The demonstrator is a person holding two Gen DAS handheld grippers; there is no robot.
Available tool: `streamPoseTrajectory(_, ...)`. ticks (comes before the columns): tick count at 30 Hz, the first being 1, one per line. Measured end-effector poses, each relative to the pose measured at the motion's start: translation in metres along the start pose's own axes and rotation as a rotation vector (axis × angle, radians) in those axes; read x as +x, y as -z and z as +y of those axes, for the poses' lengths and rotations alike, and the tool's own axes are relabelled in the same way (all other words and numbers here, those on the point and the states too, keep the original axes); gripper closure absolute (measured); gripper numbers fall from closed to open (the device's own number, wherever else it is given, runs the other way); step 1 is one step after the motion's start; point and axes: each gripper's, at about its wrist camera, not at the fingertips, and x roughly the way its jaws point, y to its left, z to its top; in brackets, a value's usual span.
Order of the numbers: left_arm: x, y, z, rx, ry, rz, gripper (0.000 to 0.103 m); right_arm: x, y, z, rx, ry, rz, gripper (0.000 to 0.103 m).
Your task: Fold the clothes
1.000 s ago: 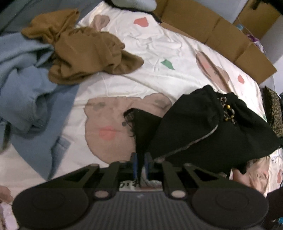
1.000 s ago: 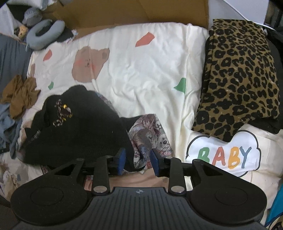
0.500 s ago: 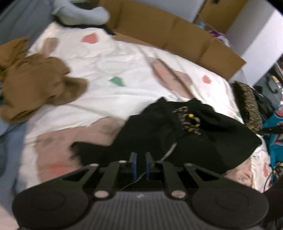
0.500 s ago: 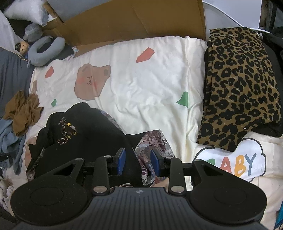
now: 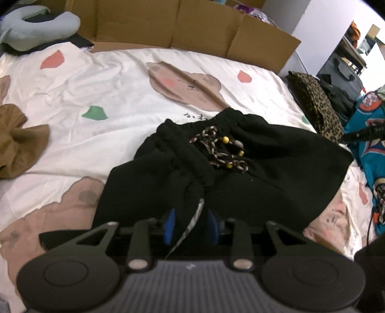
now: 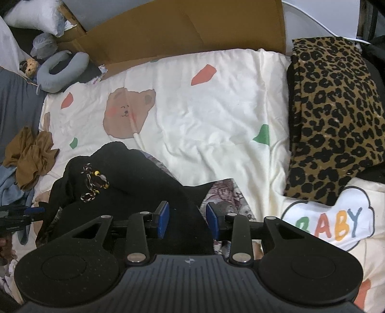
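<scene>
A cream bear-print quilt [image 6: 216, 125] covered the bed; flattened cardboard [image 5: 192, 26] lined its far edge below a pale wall [image 5: 317, 21]

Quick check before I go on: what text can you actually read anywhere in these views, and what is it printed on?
"BABY": coloured letters in the white cloud print on the bed cover, right wrist view.
Small dark characters below the bear print in the left wrist view: too small to read.
Nothing else readable.
</scene>
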Motion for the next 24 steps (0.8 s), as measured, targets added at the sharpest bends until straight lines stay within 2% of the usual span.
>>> streamPoseTrajectory(4,0.014,-0.004,-0.002,0.003,0.031,-0.005,0.052,0.012,-0.002,0.007,-0.013,-0.010,0.009,0.062)
streamPoseTrajectory(8,0.030,-0.007,-0.003,0.015,0.038,0.008,0.052,0.024,-0.009,0.016,-0.045,-0.018,0.009,0.061)
streamPoseTrajectory(12,0.043,-0.006,-0.003,0.042,-0.010,0.032,0.062,0.037,-0.022,0.023,-0.062,-0.030,0.005,0.061)
streamPoseTrajectory(14,0.044,-0.005,0.001,0.029,-0.004,0.030,0.063,0.044,-0.029,0.026,-0.074,-0.037,0.004,0.061)
streamPoseTrajectory(17,0.048,-0.003,0.005,0.032,-0.002,0.048,0.070,0.054,-0.040,0.032,-0.090,-0.051,0.004,0.061)
streamPoseTrajectory(18,0.049,-0.003,0.005,0.039,-0.004,0.057,0.075,0.058,-0.043,0.033,-0.093,-0.056,0.006,0.061)
streamPoseTrajectory(19,0.049,-0.003,0.006,0.041,0.002,0.062,0.088,0.063,-0.046,0.034,-0.096,-0.059,0.008,0.061)
streamPoseTrajectory(24,0.035,-0.009,0.013,0.029,0.005,0.052,0.095,0.088,-0.060,0.042,-0.118,-0.071,0.023,0.061)
